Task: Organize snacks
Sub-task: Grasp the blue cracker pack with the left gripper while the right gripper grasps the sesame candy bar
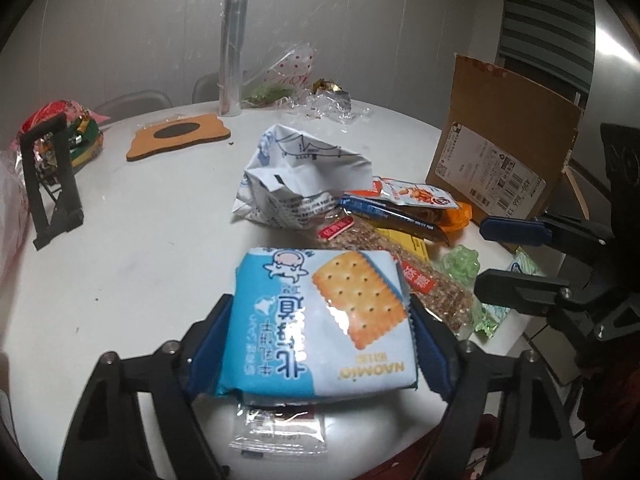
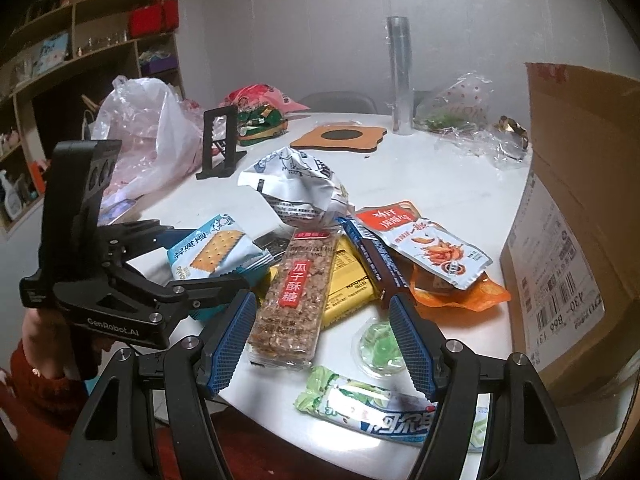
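Between the left gripper's [image 1: 320, 320] pads, a blue cracker pack [image 1: 320, 320] is clamped; ahead of the half-open, empty right gripper [image 2: 320, 340], the snack pile [image 2: 360, 256] remains unsorted.

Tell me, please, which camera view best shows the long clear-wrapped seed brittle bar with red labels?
The right wrist view: the seed brittle bar lies nearly whole, label readable. The left wrist view shows it partly hidden behind the blue cracker packet.
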A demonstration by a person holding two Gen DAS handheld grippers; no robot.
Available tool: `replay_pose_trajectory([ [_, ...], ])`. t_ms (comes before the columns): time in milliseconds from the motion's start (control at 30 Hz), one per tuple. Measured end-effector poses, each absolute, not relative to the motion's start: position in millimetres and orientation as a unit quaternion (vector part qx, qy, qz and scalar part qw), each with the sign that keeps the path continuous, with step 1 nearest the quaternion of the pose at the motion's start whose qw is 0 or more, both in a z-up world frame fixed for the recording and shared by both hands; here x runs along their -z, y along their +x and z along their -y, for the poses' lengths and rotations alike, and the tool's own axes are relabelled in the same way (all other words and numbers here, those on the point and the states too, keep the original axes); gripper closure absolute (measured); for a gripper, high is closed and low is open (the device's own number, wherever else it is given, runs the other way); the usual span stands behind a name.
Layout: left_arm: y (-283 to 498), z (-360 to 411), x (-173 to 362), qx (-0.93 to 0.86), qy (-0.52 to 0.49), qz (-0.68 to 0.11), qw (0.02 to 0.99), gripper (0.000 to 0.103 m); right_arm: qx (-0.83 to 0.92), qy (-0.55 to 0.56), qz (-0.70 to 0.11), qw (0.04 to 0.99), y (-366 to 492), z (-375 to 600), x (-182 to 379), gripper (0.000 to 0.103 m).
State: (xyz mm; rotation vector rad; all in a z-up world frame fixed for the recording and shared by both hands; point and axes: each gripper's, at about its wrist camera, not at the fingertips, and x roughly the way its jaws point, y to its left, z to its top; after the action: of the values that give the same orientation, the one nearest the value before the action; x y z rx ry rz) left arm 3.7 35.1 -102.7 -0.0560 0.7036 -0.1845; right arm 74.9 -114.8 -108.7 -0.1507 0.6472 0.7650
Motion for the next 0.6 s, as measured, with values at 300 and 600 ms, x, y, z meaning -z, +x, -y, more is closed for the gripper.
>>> replay_pose_trajectory([
  [300, 1, -50, 97, 0.093, -0.045, -0.331, 0.938, 0.034, -0.371, -0.098, -0.317, 0.867, 75, 91, 108, 0.052],
  [600, -4, -66, 84, 0.094, -0.055, -0.308, 0.945, 0.034, -0.358, -0.124, -0.328, 0.866, 79, 65, 115, 0.053],
])
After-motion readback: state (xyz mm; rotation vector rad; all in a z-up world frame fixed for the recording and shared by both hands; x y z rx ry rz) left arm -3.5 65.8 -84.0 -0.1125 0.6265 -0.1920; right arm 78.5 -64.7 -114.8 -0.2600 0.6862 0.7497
